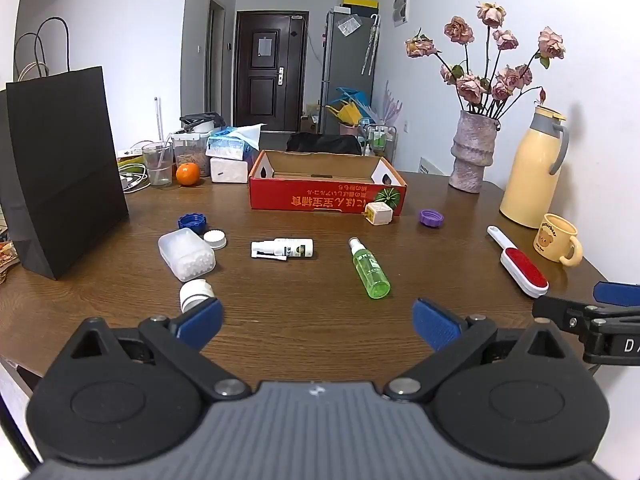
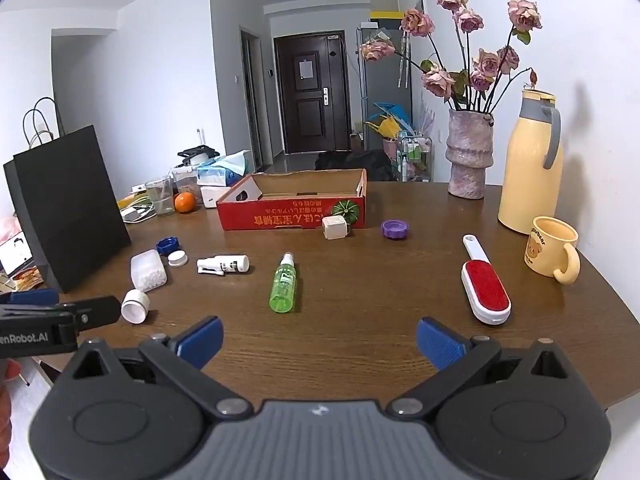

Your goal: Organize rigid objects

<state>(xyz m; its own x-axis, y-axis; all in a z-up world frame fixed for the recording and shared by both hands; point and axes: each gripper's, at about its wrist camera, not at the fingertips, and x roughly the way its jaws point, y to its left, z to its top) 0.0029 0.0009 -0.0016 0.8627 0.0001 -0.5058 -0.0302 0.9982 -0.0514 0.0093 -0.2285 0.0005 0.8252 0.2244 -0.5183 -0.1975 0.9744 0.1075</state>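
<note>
An open red cardboard box stands at the back of the brown table. In front of it lie a green spray bottle, a white spray bottle, a clear tub of white beads, a small white jar, a blue cap, a white lid, a cream cube, a purple cap and a red lint brush. My left gripper and right gripper hover open above the near edge, both with nothing between the fingers.
A black paper bag stands at the left. A vase of dried roses, a yellow thermos and a yellow mug line the right side. A glass, an orange and tissue packs crowd the back left.
</note>
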